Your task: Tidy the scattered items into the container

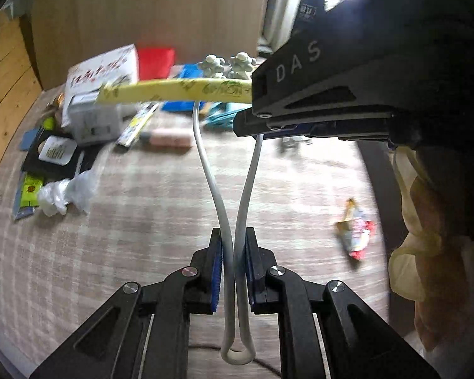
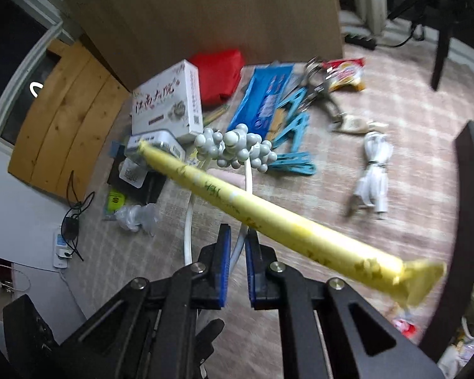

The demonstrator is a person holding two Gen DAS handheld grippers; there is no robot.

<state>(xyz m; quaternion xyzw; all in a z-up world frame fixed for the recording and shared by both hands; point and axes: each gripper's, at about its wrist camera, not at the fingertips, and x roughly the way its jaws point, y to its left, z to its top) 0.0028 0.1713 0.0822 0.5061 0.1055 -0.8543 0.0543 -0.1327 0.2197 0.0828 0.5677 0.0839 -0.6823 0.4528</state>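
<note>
A white U-shaped massager (image 1: pixel 218 202) with grey ball heads (image 1: pixel 227 64) hangs over the checked floor cloth. My left gripper (image 1: pixel 233 233) is shut on its two arms near the bend. From the right, my right gripper (image 1: pixel 243 123) comes in and is shut on one arm higher up. In the right wrist view that white arm (image 2: pixel 240 241) shows between the blue pads of the right gripper (image 2: pixel 237 229). A long yellow tube pack (image 2: pixel 300 237) lies across just above the fingertips, below the ball heads (image 2: pixel 237 148). What carries the yellow tube pack (image 1: pixel 173 90) I cannot tell.
A white printed box (image 2: pixel 167 101), a red pouch (image 2: pixel 218 75), blue hangers (image 2: pixel 294 145), a white cable bundle (image 2: pixel 373 170) and crumpled plastic (image 1: pixel 66 195) lie about. A snack wrapper (image 1: pixel 355 230) lies alone at right. A dark-walled bin (image 2: pixel 470 189) stands at the right edge.
</note>
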